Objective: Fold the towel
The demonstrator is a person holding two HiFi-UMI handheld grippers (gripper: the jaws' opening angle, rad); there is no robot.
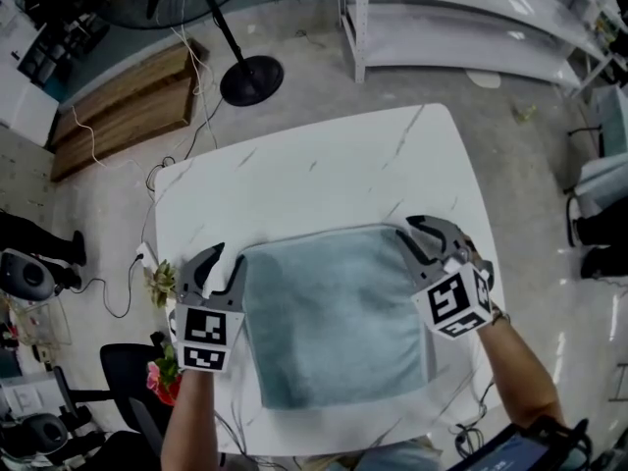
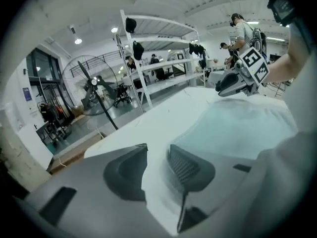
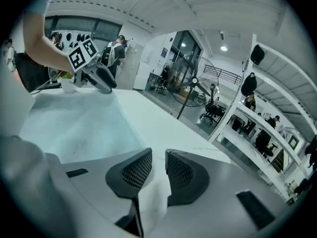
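towel flat by table near edge | left gripper jaws half apart, empty, beside towel's far-left corner | right gripper jaws narrowly apart, empty, at far-right corner | risk: closing short of the hem grabs nothing, or one corner only, skewing the fold

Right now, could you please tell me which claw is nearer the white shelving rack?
Right. The right claw is at the towel's far right corner, on the rack's side; the left claw is at its far left corner.
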